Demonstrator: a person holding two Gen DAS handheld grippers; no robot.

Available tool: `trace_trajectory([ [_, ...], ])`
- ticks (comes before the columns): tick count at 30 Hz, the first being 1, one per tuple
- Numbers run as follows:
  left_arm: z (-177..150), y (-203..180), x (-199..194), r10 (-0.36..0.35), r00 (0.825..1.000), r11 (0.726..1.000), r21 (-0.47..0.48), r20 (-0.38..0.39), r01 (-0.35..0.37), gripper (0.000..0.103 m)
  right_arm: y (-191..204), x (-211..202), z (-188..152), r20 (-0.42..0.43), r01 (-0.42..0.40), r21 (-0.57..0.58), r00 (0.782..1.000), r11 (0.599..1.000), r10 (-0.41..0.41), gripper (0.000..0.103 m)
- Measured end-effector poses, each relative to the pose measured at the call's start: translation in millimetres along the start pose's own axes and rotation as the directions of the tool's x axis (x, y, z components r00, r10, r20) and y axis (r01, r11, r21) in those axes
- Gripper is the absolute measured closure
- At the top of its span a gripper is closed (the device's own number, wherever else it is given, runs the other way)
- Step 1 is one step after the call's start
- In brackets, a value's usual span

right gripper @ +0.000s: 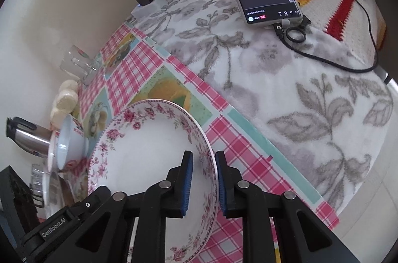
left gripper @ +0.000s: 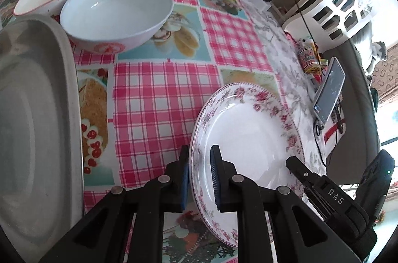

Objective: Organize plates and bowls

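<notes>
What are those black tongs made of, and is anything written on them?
Both tongs, left and right, look alike: matte black angular arms, seemingly plastic, joined by round silver rivets, each tipped with ribbed blue pads. Seen from the other camera, the right body reads "DAS" in pale letters and the left one "GenRobot.AI". No sleeves, hands or cables on them are visible.

Left tool (left gripper: 200, 178) and right tool (right gripper: 204, 184) both clamped tight, angled downward
</notes>
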State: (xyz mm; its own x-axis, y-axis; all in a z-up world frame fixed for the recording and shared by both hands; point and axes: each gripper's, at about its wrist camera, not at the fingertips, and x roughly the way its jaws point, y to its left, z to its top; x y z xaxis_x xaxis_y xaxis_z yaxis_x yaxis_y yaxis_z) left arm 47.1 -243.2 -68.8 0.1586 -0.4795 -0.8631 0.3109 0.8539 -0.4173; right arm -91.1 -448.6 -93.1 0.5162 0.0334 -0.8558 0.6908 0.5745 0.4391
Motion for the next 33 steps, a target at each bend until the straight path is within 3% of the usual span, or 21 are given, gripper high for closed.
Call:
trace_trajectory([
  [8, 2, 2, -3, -0.037, 0.999, 0.999, -0.017, 0.0, 0.037, 0.086, 3, -11, -1, 0.03, -0.012, -0.01, 0.999, 1.0, 0.012, 0.084],
  [16, 3, 6, -6, -0.071, 0.997, 0.997, -0.037, -0.004, 0.07, 0.086, 14, -21, -1, 0.084, 0.036, -0.078, 0.996, 0.996, -0.03, 0.094],
  [33, 8, 6, -26, -0.157, 0.987, 0.987, -0.042, 0.027, 0.158, 0.086, 26, -41, 0, 0.159, 0.075, -0.125, 0.986, 0.989, -0.055, 0.095],
])
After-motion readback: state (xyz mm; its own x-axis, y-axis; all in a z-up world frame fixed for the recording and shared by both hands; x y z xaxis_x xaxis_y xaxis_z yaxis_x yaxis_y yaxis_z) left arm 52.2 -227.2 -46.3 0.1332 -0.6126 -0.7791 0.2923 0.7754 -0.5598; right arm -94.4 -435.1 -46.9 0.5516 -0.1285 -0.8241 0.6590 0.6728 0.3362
